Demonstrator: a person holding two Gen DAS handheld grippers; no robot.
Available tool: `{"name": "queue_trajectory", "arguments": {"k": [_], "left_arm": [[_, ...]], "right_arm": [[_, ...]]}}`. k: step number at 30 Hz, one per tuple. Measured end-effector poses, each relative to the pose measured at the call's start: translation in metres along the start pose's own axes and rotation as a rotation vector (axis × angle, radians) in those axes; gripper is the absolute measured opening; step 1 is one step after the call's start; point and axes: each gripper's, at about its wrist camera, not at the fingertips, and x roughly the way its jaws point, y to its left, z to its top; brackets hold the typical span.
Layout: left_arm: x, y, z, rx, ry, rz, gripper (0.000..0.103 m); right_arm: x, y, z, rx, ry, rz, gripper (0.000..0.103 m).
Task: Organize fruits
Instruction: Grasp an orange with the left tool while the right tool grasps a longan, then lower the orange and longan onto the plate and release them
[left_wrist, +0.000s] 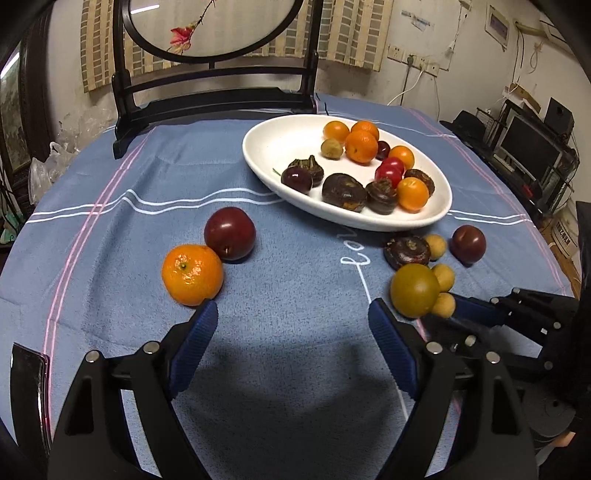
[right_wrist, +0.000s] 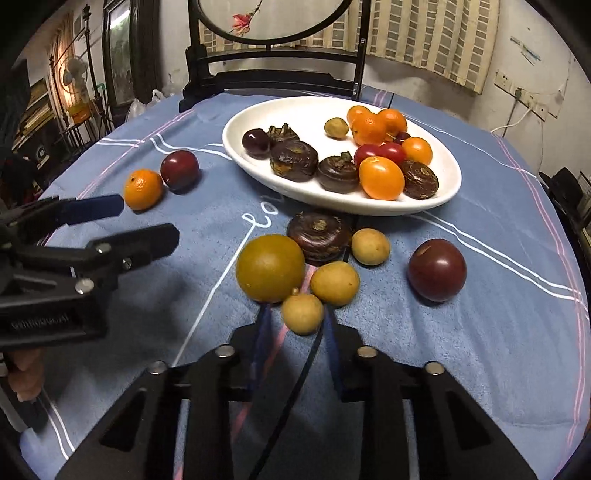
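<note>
A white oval plate (left_wrist: 266, 147) (right_wrist: 240, 129) holds several oranges, tomatoes, plums and water chestnuts. On the blue cloth lie a mandarin (left_wrist: 192, 275) (right_wrist: 143, 189) and a plum (left_wrist: 229, 233) (right_wrist: 180, 170) at the left. At the right lie a green-yellow fruit (left_wrist: 414, 290) (right_wrist: 270, 268), a water chestnut (right_wrist: 319, 236), three small longans and a second plum (right_wrist: 436, 269). My left gripper (left_wrist: 291, 317) (right_wrist: 144, 221) is open and empty, just short of the mandarin. My right gripper (right_wrist: 297, 317) has its fingers close either side of the nearest longan (right_wrist: 303, 313) (left_wrist: 443, 305).
A dark wooden stand with a round panel (left_wrist: 214, 92) (right_wrist: 273, 77) stands at the table's far edge behind the plate. The cloth-covered round table drops off at both sides. A dark flat object (left_wrist: 27, 376) lies at the left edge.
</note>
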Motion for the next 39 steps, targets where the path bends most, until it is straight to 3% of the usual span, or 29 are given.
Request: {"name": "queue_trajectory", "arguments": {"k": [8, 12, 17, 20, 27, 33, 39], "left_arm": [[-0.017, 0.018, 0.005, -0.002, -0.044, 0.053, 0.082], [-0.002, 0.036, 0.014, -0.021, -0.001, 0.092, 0.081], [0.024, 0.05, 0.024, -0.055, 0.059, 0.084, 0.064], [0.036, 0.053, 0.021, -0.056, 0.083, 0.123, 0.043], [0.012, 0.042, 0.024, -0.024, 0.024, 0.125, 0.042], [-0.021, 0.004, 0.059, 0.05, -0.051, 0.032, 0.042], [0.008, -0.028, 0.099, 0.063, -0.042, 0.014, 0.042]], "right_arm": [[-0.025, -0.026, -0.006, 0.121, -0.057, 0.087, 0.022], [-0.03, -0.029, -0.006, 0.133, -0.068, 0.113, 0.022], [-0.035, -0.026, -0.005, 0.12, -0.085, 0.127, 0.022], [-0.037, -0.027, -0.005, 0.119, -0.09, 0.124, 0.022], [-0.043, -0.037, -0.002, 0.178, -0.121, 0.14, 0.022], [-0.067, -0.043, 0.031, 0.193, -0.194, 0.131, 0.022], [-0.044, -0.057, 0.078, 0.211, -0.231, 0.088, 0.022]]}}
